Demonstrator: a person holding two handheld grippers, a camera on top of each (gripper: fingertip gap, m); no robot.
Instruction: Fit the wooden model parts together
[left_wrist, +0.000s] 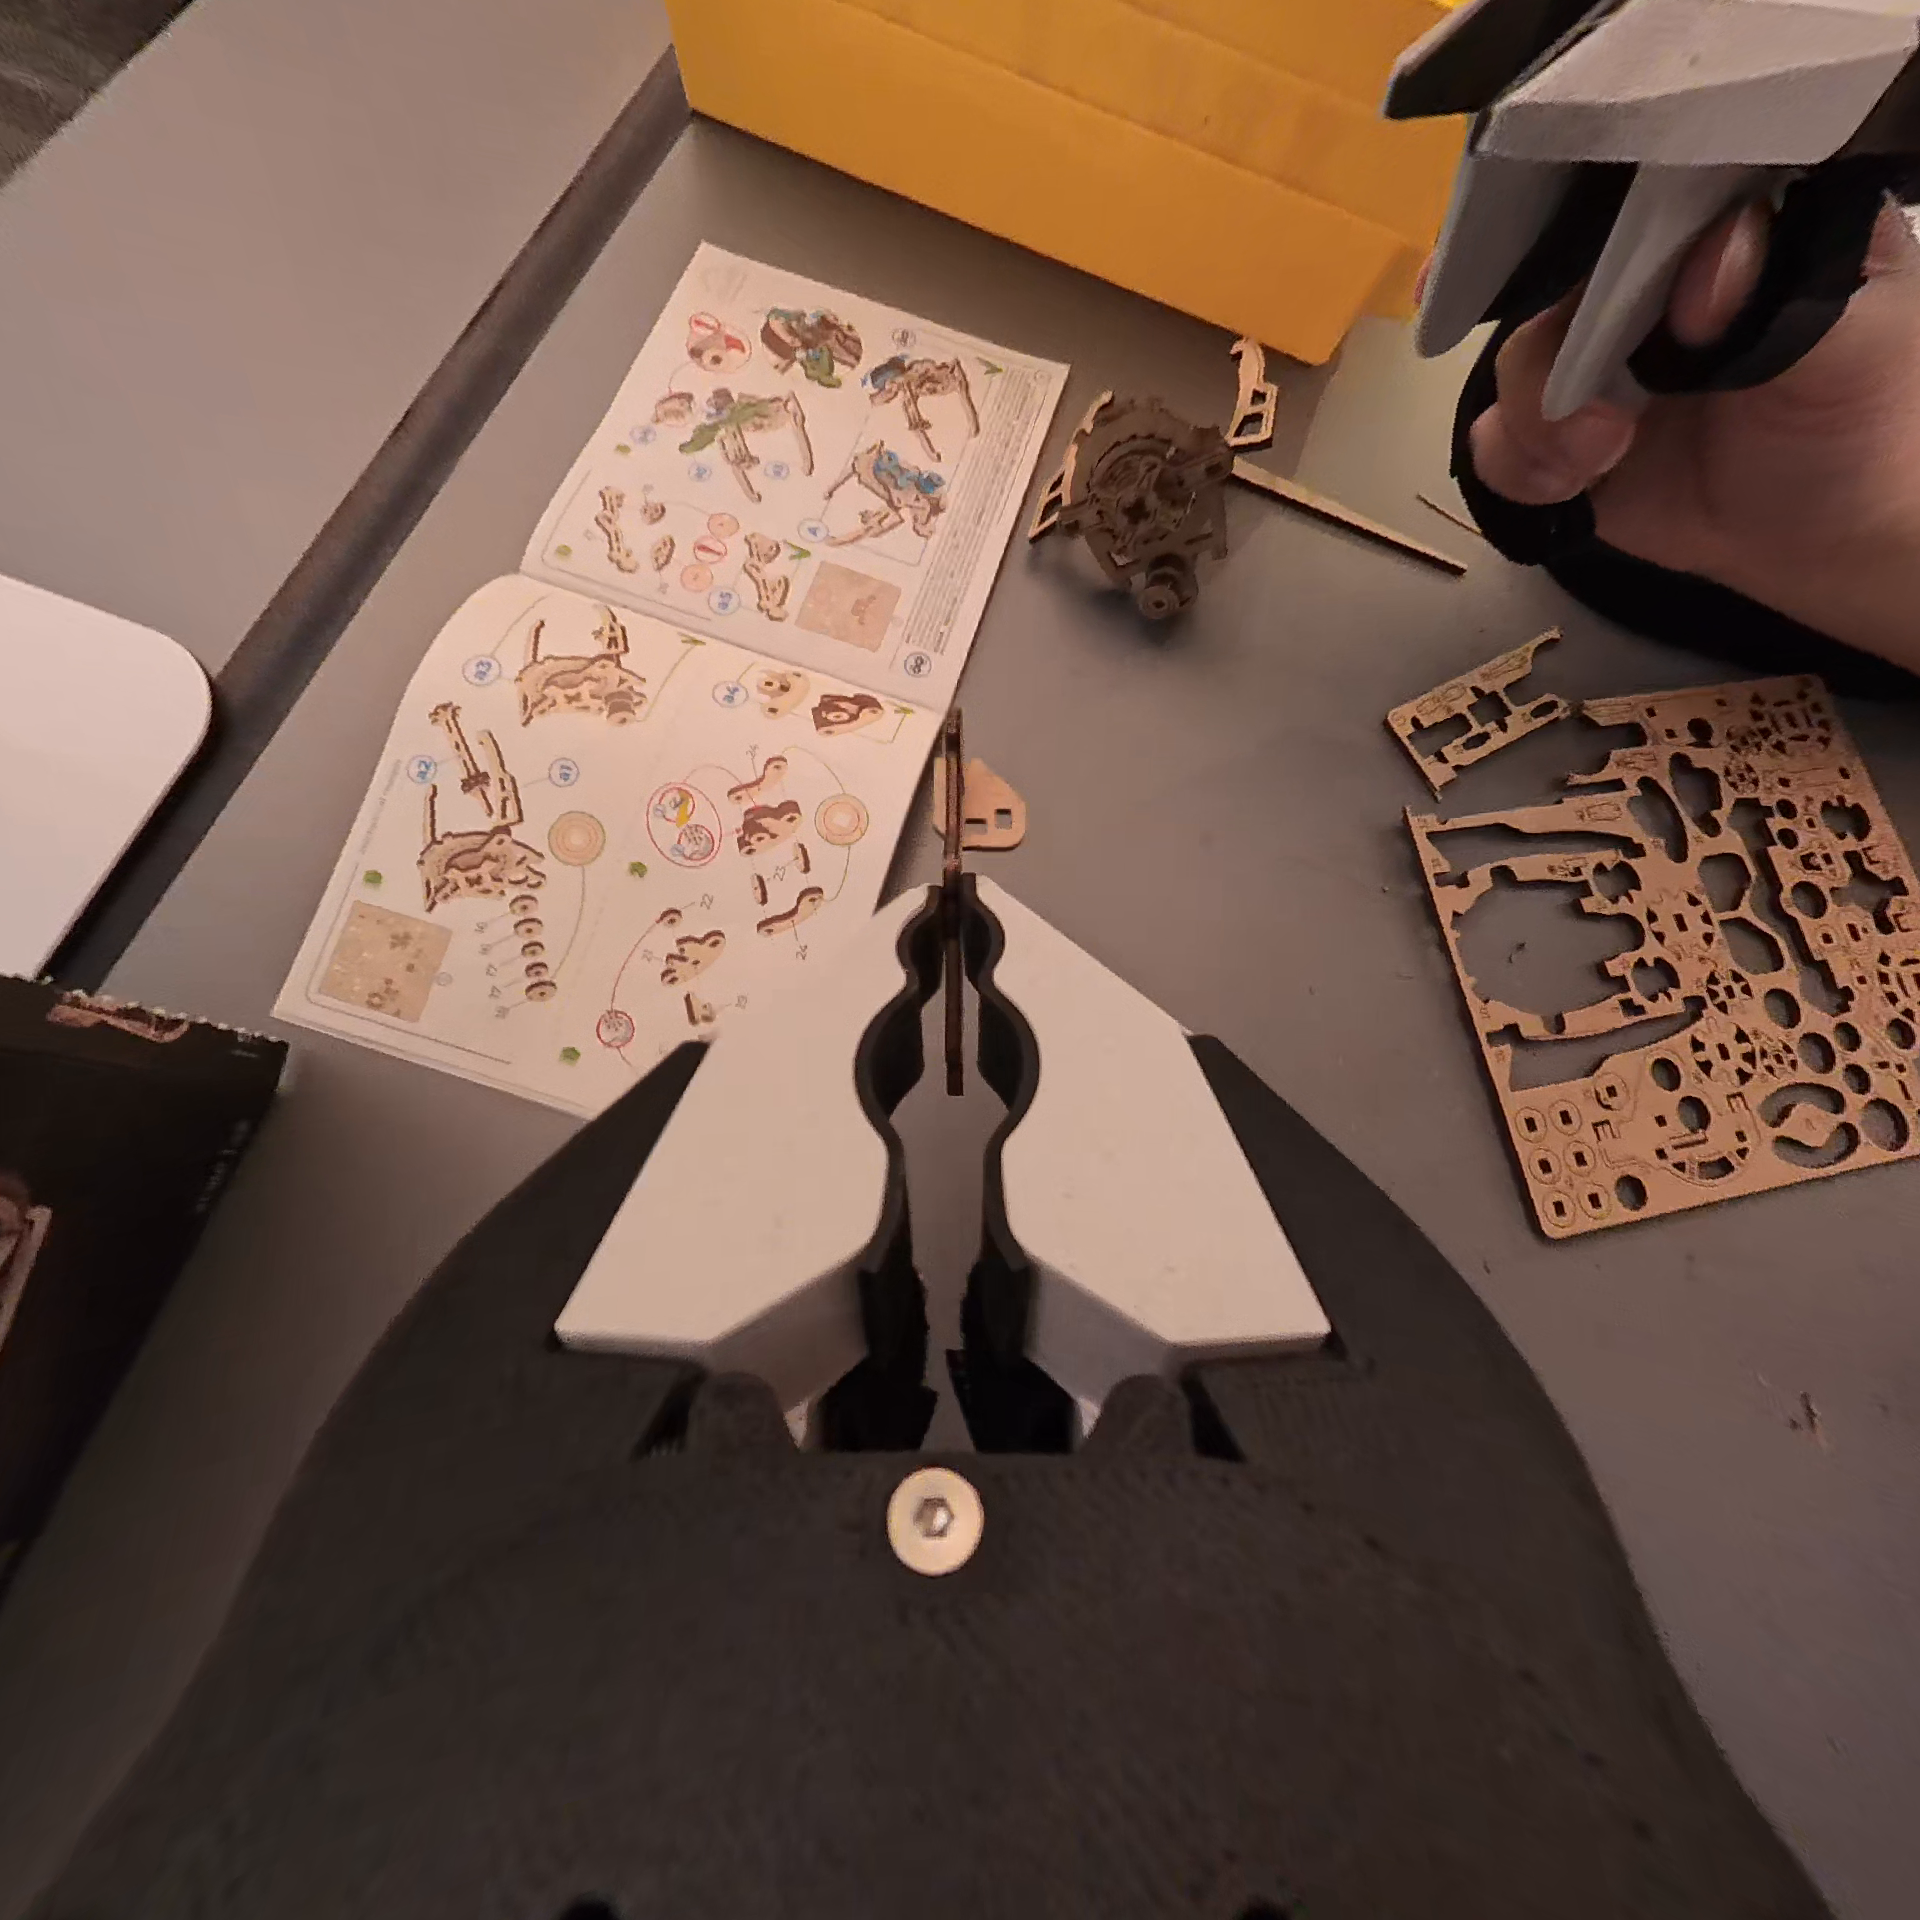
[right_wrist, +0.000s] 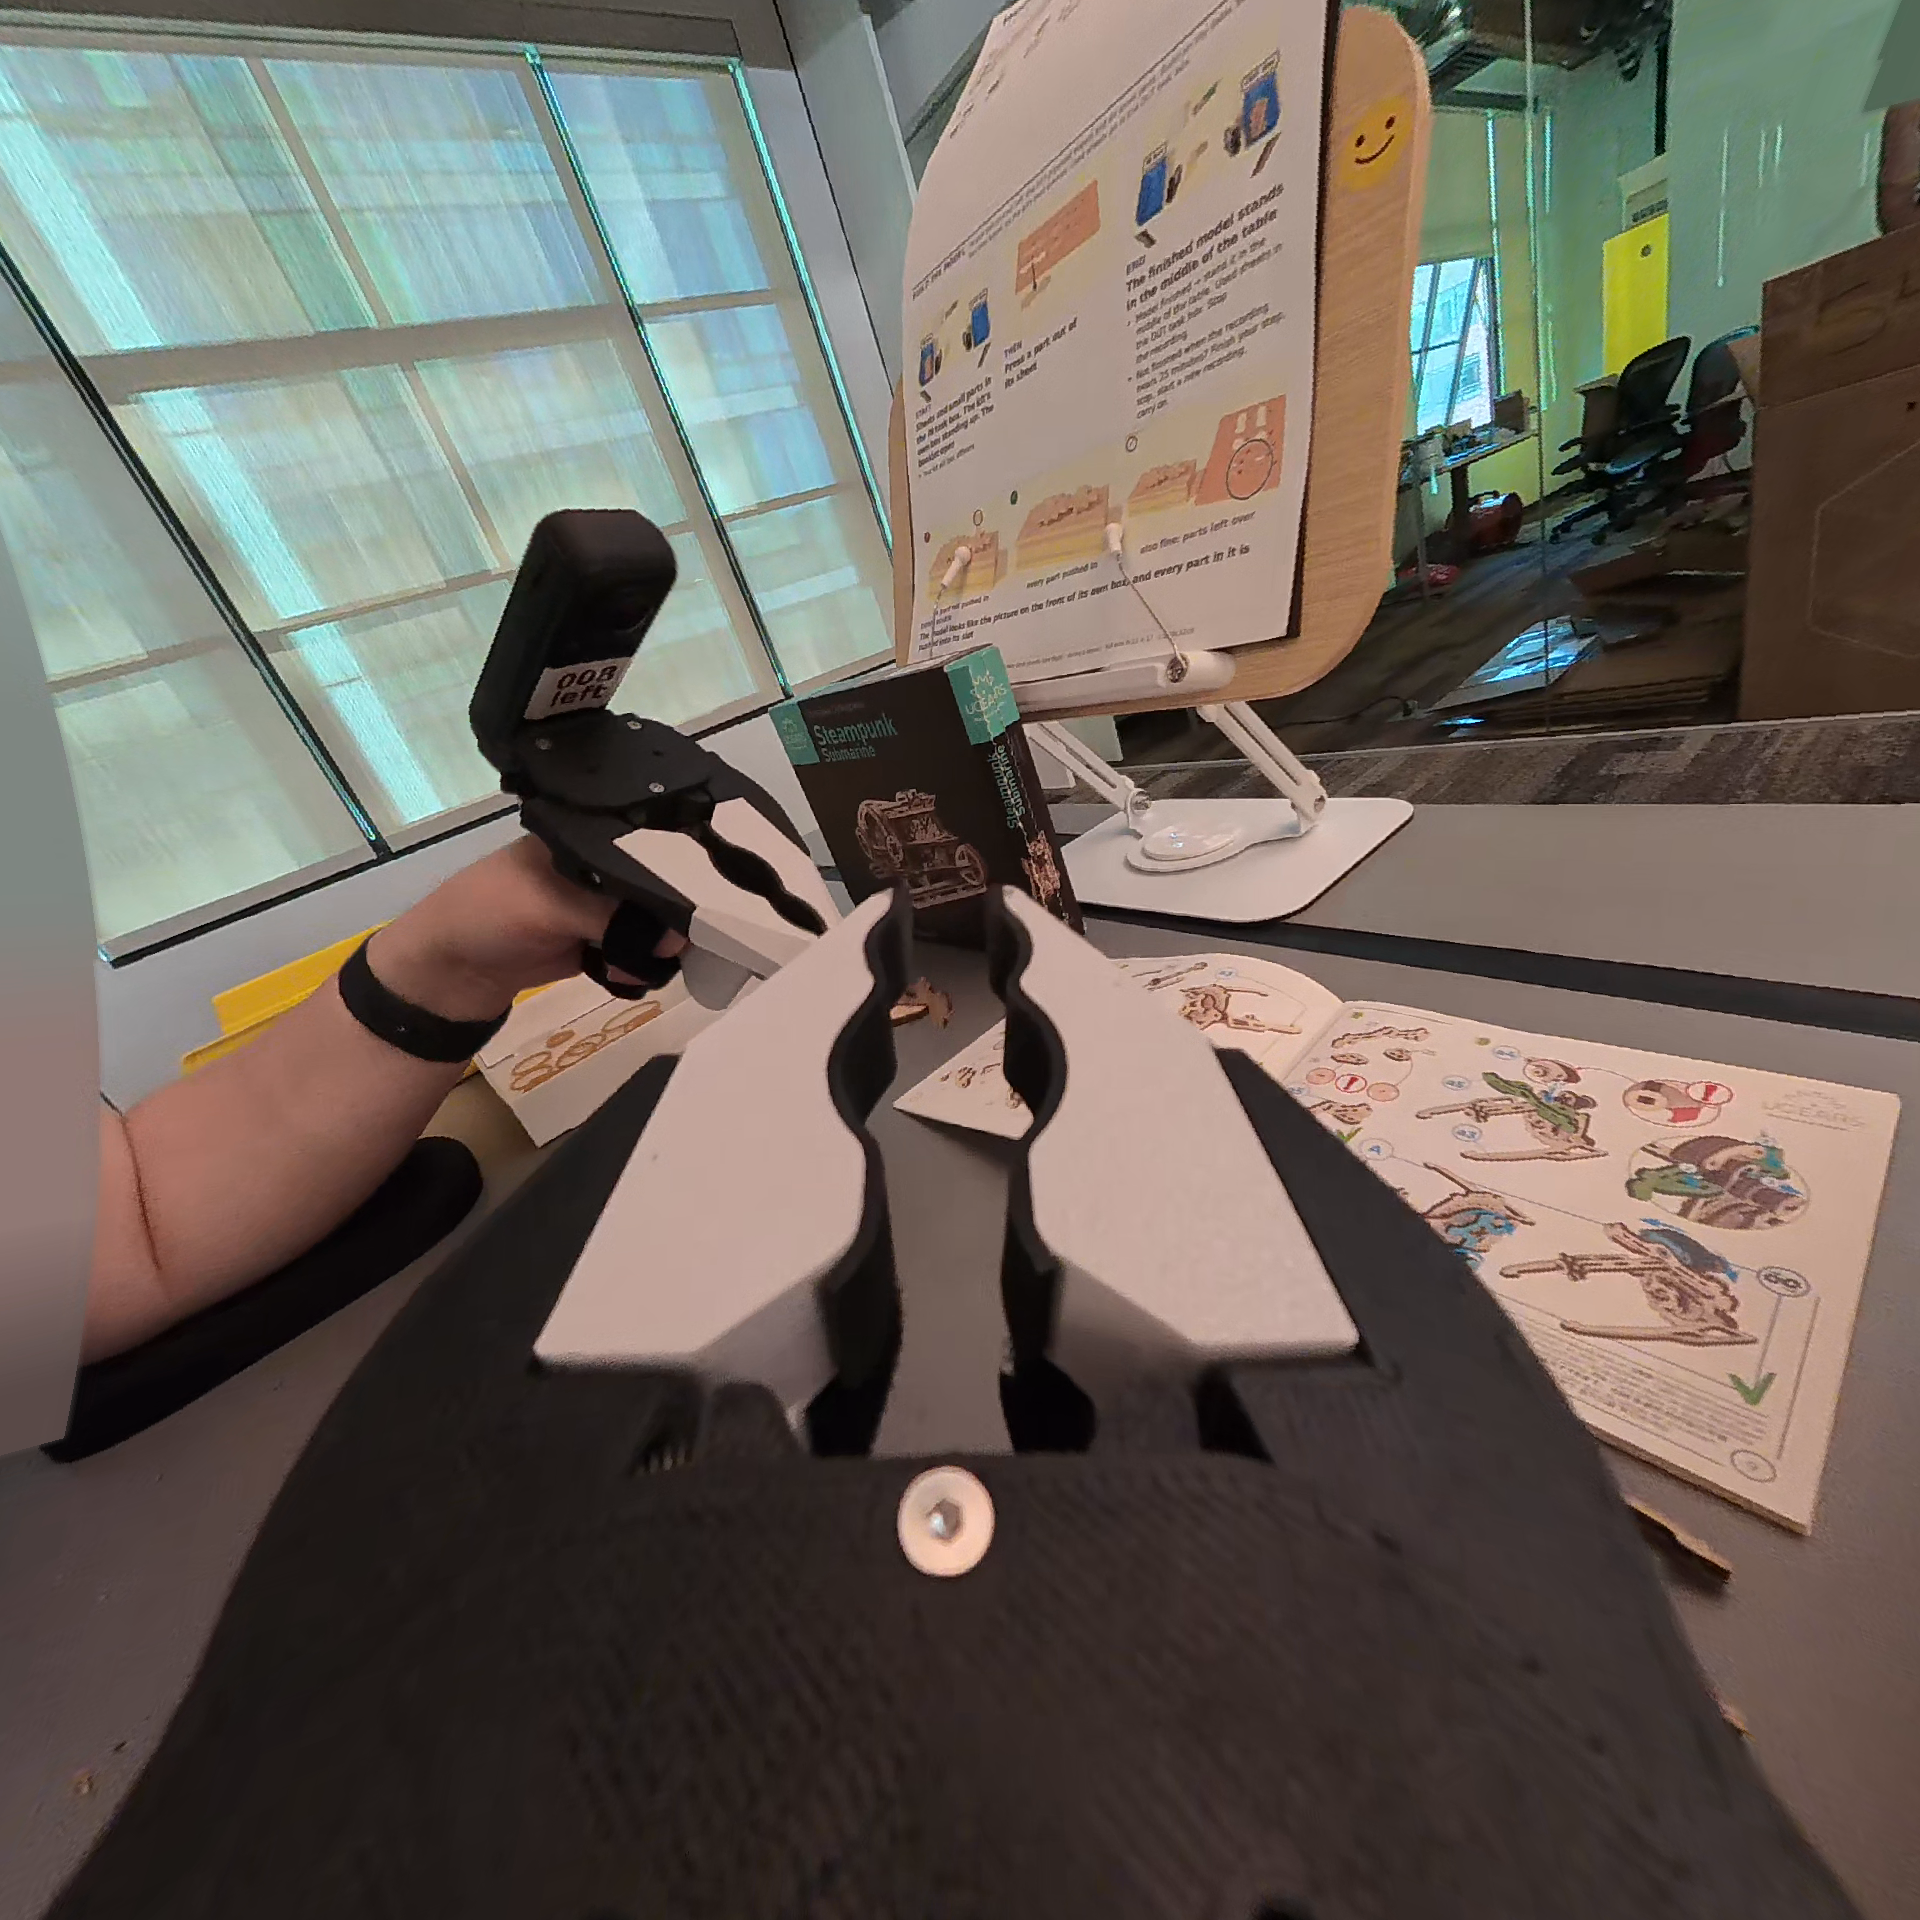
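My left gripper (left_wrist: 952, 896) is shut on a thin flat wooden part (left_wrist: 951, 790), held edge-on a little above the grey table (left_wrist: 1195, 935). A small tan wooden piece (left_wrist: 992, 812) sits right beside it; I cannot tell if the two touch. The partly built wooden model (left_wrist: 1138, 494) stands further off, near the yellow box (left_wrist: 1091, 135). A punched-out wooden sheet (left_wrist: 1683, 966) lies to the right. My right gripper (right_wrist: 951, 920) is open and empty, raised and pointing at the left gripper (right_wrist: 800, 914); its body shows in the left wrist view (left_wrist: 1662, 94).
An open instruction booklet (left_wrist: 707, 665) lies left of the model and also shows in the right wrist view (right_wrist: 1558, 1195). A dark kit box (right_wrist: 935, 790) stands upright. Behind it is a document stand (right_wrist: 1226, 842) with a printed sheet (right_wrist: 1122, 343). A thin wooden stick (left_wrist: 1351, 520) lies by the model. Left tips to right tips: about 15 cm.
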